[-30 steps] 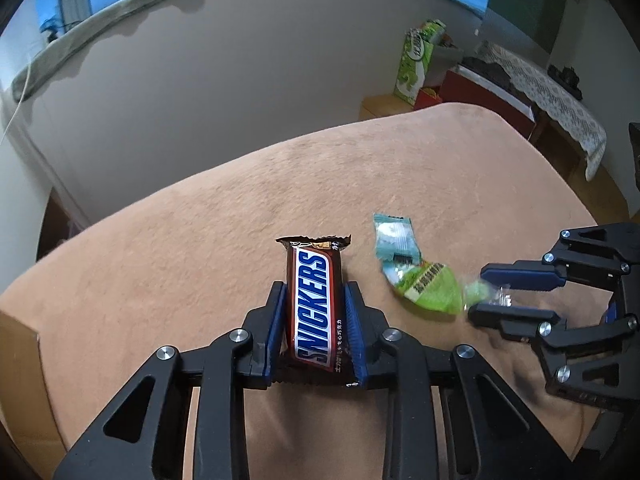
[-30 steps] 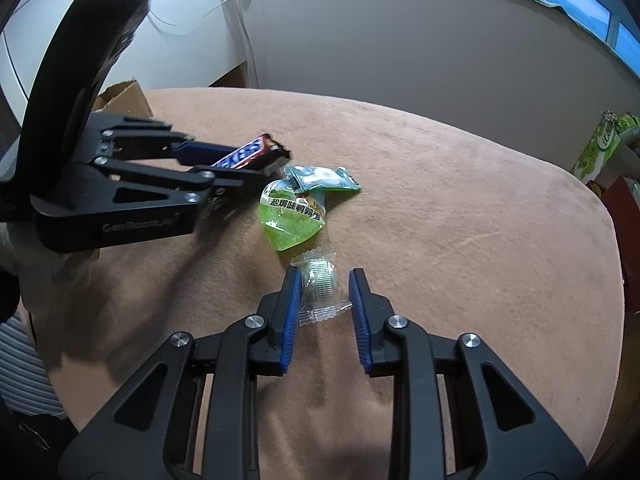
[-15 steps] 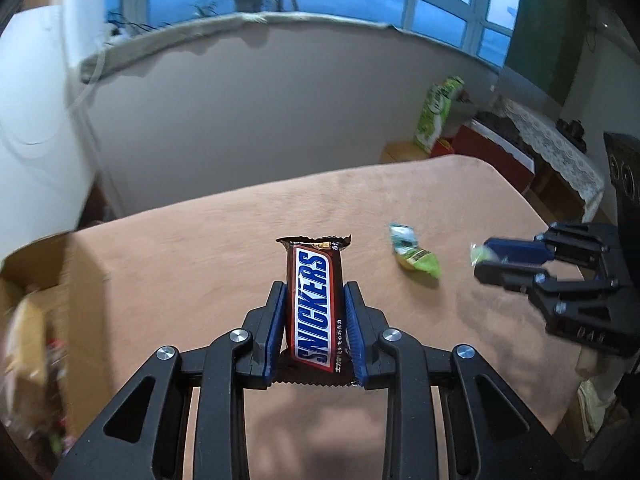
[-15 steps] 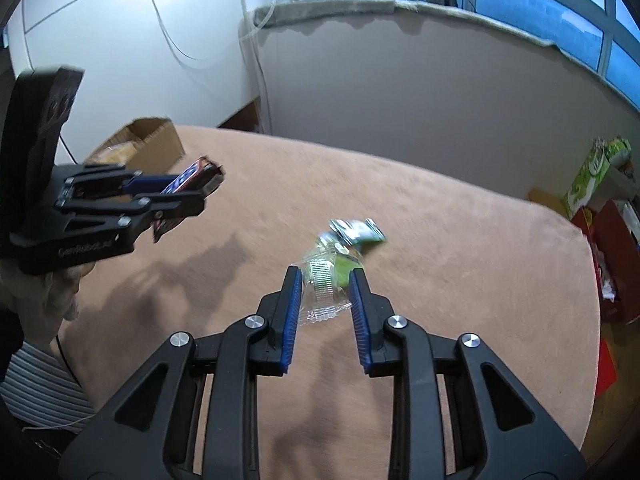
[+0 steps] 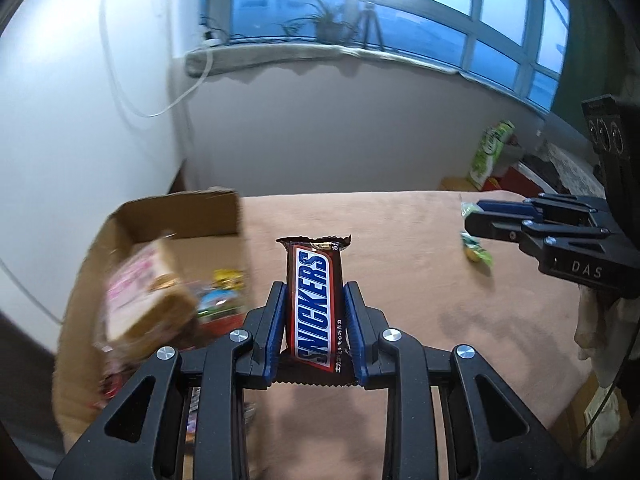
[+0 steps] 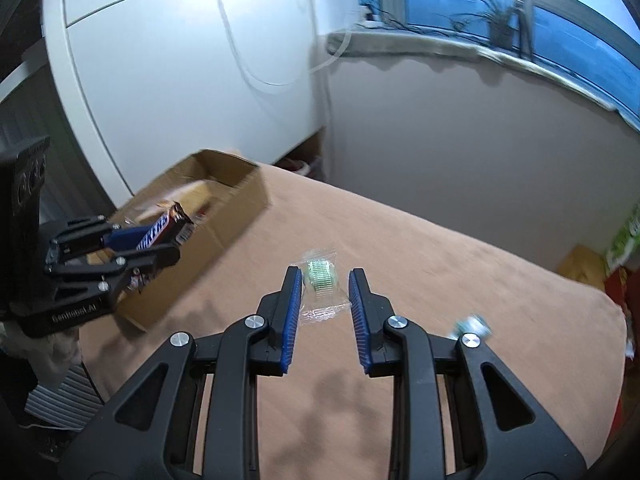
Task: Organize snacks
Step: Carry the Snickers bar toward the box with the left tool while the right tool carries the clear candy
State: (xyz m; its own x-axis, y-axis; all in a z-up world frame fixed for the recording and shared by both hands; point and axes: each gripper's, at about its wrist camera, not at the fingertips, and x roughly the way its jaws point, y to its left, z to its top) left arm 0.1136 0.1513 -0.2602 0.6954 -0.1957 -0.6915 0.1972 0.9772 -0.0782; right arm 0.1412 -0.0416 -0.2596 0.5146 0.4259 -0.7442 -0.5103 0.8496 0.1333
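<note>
My left gripper [image 5: 314, 292] is shut on a Snickers bar [image 5: 316, 304] and holds it in the air beside an open cardboard box [image 5: 176, 216] of snacks at the table's left edge. The bar also shows in the right wrist view [image 6: 162, 228], over the box [image 6: 236, 208]. My right gripper [image 6: 324, 284] is shut on a clear-wrapped candy [image 6: 320, 284] and holds it above the brown tablecloth [image 6: 440, 280]. Green snack packets [image 5: 476, 250] lie on the cloth, below the right gripper [image 5: 476, 216] as seen in the left wrist view.
The box holds a pink and brown package [image 5: 148, 300] and several small packets [image 5: 224, 292]. A white wall and a windowsill lie behind the table. A green bag [image 5: 490, 152] and red furniture stand beyond the far right edge. A packet [image 6: 472, 326] shows by the right finger.
Both grippers have swung left toward the cardboard box, each with its snack held. The box has come into view, and the green packets on the cloth have dropped back to the right.
</note>
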